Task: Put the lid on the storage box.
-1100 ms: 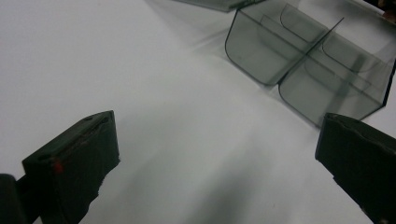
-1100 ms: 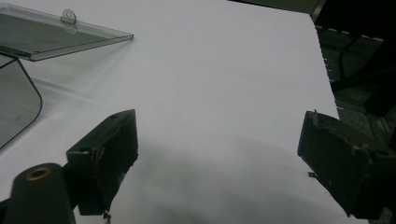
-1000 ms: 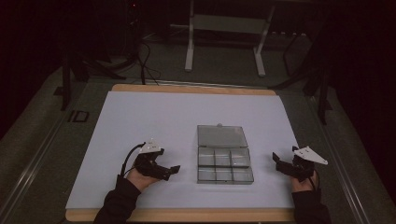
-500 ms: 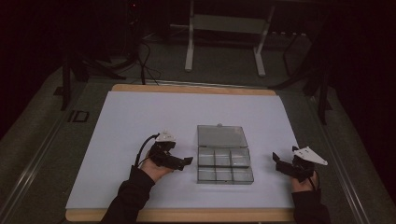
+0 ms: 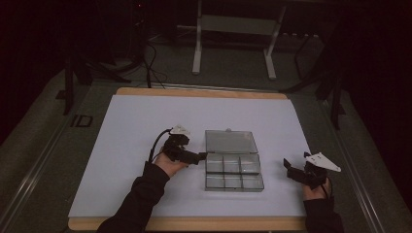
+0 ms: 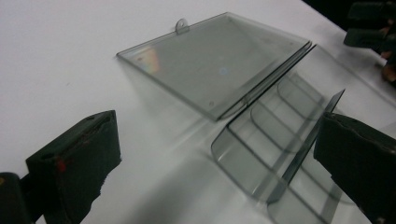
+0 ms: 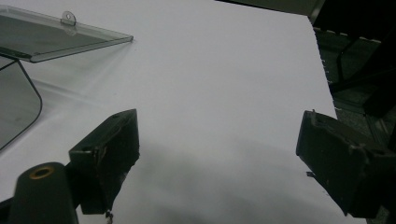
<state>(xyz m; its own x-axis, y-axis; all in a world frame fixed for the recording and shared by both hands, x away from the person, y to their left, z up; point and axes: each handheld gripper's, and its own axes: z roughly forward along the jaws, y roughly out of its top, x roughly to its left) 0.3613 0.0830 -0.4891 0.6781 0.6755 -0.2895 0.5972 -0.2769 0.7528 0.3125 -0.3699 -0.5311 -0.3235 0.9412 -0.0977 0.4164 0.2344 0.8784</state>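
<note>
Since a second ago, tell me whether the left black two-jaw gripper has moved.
Yes. The left gripper has moved rightward and slightly away from the person, toward the clear plastic compartment box, which has stayed put; its jaws now reach the box's left edge.

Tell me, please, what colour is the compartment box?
Clear with a grey tint, the compartment box shows best in the left gripper view.

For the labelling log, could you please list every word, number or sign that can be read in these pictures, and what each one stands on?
"ID": pale letters on the dark floor mat left of the table, in the high view.
No other text: the clear plastic box, its open lid, the left gripper and the right gripper carry no readable print.
</note>
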